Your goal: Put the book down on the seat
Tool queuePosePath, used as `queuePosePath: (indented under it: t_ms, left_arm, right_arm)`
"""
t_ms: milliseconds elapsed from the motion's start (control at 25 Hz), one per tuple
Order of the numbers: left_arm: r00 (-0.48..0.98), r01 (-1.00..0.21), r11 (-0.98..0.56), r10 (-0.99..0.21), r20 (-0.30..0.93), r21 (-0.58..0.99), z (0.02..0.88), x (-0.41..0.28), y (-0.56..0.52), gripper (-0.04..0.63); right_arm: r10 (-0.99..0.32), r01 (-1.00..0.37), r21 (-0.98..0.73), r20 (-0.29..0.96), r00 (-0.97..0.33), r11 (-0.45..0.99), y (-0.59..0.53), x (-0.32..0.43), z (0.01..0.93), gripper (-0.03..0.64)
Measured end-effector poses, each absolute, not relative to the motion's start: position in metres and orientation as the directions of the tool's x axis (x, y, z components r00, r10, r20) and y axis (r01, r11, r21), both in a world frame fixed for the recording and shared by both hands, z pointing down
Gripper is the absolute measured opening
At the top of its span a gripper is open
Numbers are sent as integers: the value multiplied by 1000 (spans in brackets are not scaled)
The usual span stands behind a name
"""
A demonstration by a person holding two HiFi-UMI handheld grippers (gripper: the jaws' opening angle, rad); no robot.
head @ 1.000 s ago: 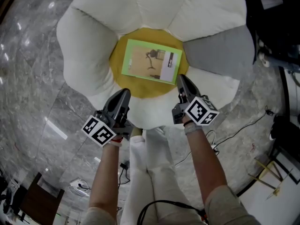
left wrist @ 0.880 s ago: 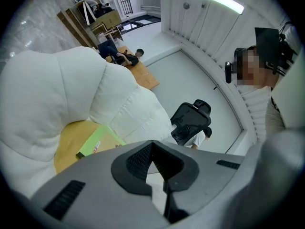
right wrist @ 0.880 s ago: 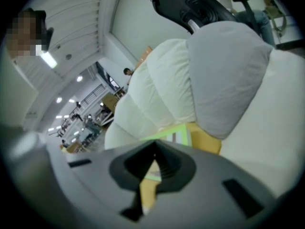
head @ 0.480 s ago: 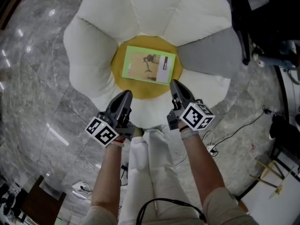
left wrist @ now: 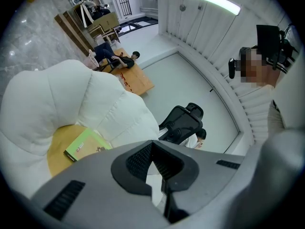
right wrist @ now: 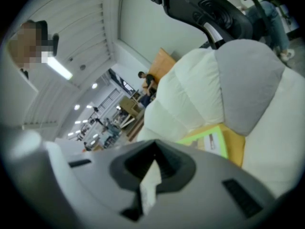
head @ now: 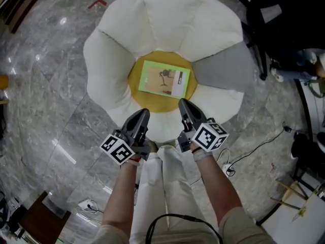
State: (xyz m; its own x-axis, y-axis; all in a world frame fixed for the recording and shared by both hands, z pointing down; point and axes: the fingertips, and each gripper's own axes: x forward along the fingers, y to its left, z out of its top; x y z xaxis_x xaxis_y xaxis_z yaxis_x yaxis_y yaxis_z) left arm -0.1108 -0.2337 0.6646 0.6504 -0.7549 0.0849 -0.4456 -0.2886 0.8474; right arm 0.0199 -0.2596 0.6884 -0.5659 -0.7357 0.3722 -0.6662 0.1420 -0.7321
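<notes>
The book (head: 164,79) lay flat on the yellow centre of the flower-shaped seat (head: 167,19), mid-frame in the head view. Both tongs sat just below it and apart from it: the left gripper (head: 142,114) and right gripper (head: 183,104) were each clenched on nothing. The placing looked done. The likeliest upset would be the person's legs (head: 162,187) pressing the soft front petal and tilting the book. Only the head view showed the whole cover. The left gripper view showed the book side-on and a ceiling light (left wrist: 212,1) at upper right, which the head view lacked.
</notes>
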Motion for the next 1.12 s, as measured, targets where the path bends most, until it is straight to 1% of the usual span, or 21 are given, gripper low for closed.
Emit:
queuePosePath:
  t_ms: [440,720,1120]
  left_arm:
    - [626,-444,-285,-777,66,849,628,-115,-215,23]
    - [616,-453,-294,-786,57,841,603,-118,-207,23]
    - [677,-436,-369,-735,29,821,563,-108,-193,23]
  right_arm:
    - [-711,-626,-747,313,-630,226,-237,-4,635,14]
    - [-663,-604,-756,321,-677,251,-221,-15,608,14]
    - [-668,-566,-772,261,-697,289,-204,-19,559,14]
